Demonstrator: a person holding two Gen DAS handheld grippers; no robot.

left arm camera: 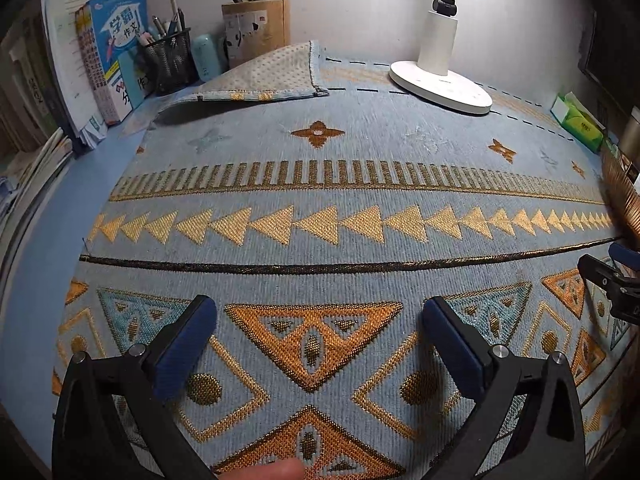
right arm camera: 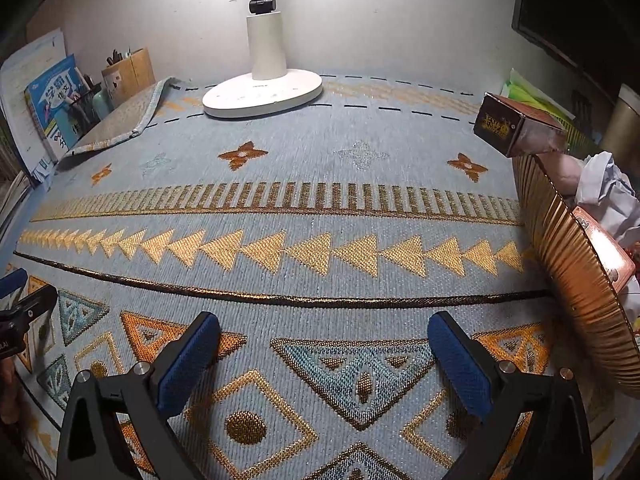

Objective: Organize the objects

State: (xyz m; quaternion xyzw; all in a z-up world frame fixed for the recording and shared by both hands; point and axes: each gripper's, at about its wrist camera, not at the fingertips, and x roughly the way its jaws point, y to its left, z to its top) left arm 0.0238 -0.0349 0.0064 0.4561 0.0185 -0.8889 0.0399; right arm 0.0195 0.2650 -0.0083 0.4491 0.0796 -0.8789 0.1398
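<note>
A copper ribbed tray (right arm camera: 576, 264) stands at the right edge of the patterned blue mat (right arm camera: 320, 184). It holds a dark printed box (right arm camera: 508, 128), crumpled white paper (right arm camera: 608, 192) and a reddish flat box (right arm camera: 604, 248). My right gripper (right arm camera: 320, 344) is open and empty above the mat, left of the tray. My left gripper (left arm camera: 318, 332) is open and empty over the mat (left arm camera: 320, 200). The tray's edge (left arm camera: 624, 200) shows at the far right of the left wrist view, with the right gripper (left arm camera: 612, 280) beside it.
A white lamp base (left arm camera: 440, 84) (right arm camera: 262, 94) stands at the back of the mat. The mat's back left corner (left arm camera: 260, 76) is folded over. Books (left arm camera: 108, 52), a mesh pen holder (left arm camera: 168, 60) and a cardboard holder (left arm camera: 256, 28) line the back left. A green tissue box (left arm camera: 576, 120) sits back right.
</note>
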